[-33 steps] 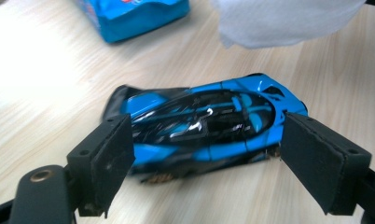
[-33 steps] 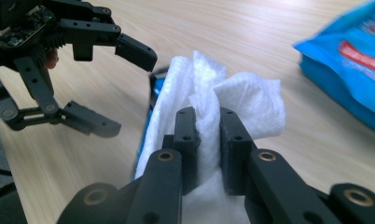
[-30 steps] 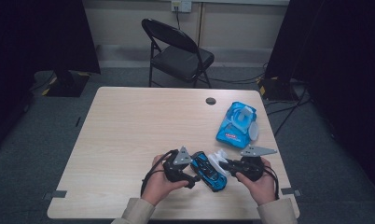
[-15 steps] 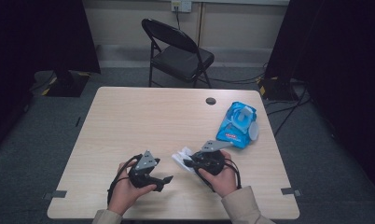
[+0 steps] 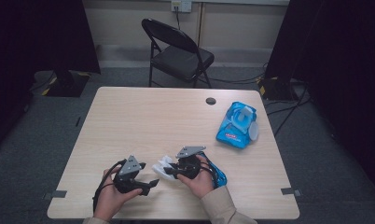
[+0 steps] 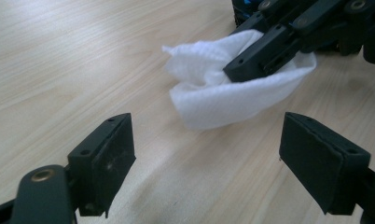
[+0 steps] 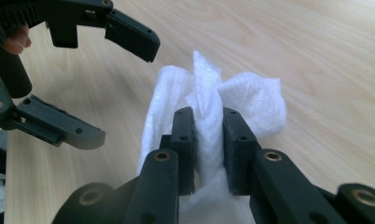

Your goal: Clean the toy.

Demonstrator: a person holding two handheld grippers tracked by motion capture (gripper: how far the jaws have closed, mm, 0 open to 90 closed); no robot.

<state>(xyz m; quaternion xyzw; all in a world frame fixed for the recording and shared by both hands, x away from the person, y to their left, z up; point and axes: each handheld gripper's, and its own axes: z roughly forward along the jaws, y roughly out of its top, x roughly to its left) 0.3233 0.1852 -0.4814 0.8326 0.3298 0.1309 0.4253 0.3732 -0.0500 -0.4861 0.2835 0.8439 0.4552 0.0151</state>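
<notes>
Right now your right gripper point(image 5: 169, 171) is clamped on a crumpled white wipe point(image 5: 161, 166), which sits low over the counter point(image 5: 143, 121) near its front edge, between your two hands. In the right gripper view the two black pads point(image 7: 183, 135) press on a pinched fold of the wipe point(image 7: 209, 107), and the rest of the cloth bunches up ahead of them and spreads below. Its jaws have just been easing a little wider, yet the cloth is pinched between them all the same.

Your left gripper point(image 5: 150, 184) stands wide apart with nothing between its jaws. It lies just beside the wipe, toward your left, and points at it. In the left gripper view the wipe point(image 6: 213, 93) lies ahead of the spread pads point(image 6: 113, 154), resting on the wood, with your right gripper point(image 6: 260, 58) reaching into it from the upper right.

Behind your right hand point(image 5: 199, 179), a blue object point(image 5: 218, 175) lies on the counter; too little of it shows to say what it is. Farther back on the right side lies a blue wipe packet point(image 5: 237, 125) with its flap open, well apart from both grippers. A small dark disc point(image 5: 211, 101) sits near the far edge, and a black folding chair point(image 5: 176, 51) stands on the floor beyond the counter.
</notes>
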